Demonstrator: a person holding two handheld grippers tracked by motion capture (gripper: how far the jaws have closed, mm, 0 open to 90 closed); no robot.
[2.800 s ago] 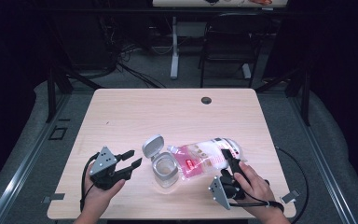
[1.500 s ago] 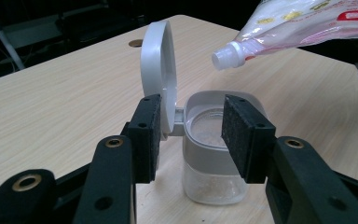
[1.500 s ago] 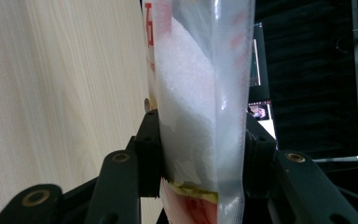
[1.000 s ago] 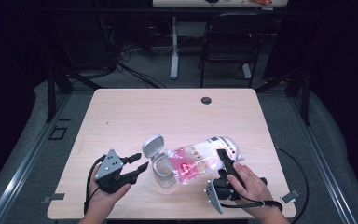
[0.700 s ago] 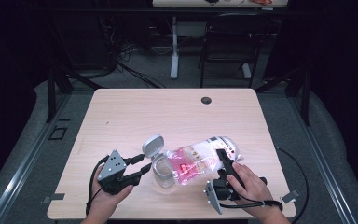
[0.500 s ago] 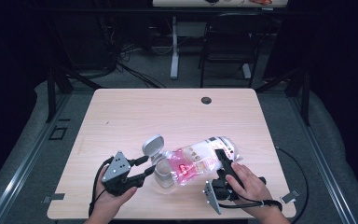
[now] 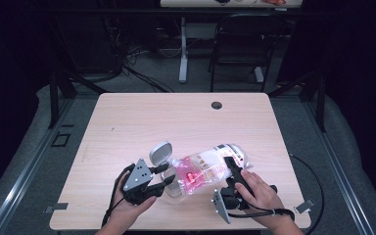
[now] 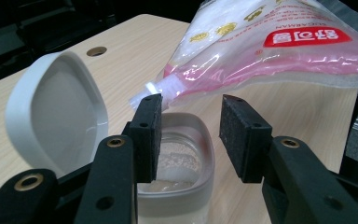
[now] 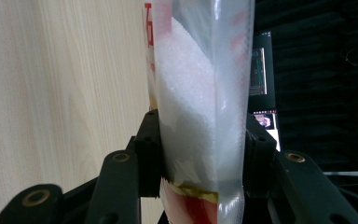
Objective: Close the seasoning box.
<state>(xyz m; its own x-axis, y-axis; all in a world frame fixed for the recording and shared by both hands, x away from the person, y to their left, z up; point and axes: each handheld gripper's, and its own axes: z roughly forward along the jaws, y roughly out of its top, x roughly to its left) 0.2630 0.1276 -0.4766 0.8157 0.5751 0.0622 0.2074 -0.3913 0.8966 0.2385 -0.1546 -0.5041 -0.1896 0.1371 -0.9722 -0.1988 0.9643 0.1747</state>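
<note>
The right gripper (image 7: 229, 169) pinches a clear bag of white granules (image 7: 203, 169) at its fat end, both pads pressed into the plastic, seen plainly in the right gripper view (image 9: 200, 140); the bag hangs tilted above the table (image 7: 186, 117), its narrow spout end (image 8: 161, 86) dipping toward nine o'clock from the right hand (image 7: 257, 188); the spout sits just over the far rim of an open frosted jar (image 8: 179, 163), which stands near the table's six o'clock edge with some granules in its bottom; the jar's white hinged lid (image 8: 56, 109) stands flipped up at its ten o'clock side; the left gripper (image 7: 164, 174) has its jaws spread, one pad on either side of the jar's mouth in the left gripper view, pressing on nothing; the left hand (image 7: 127, 208) holds it at the jar's eight o'clock
</note>
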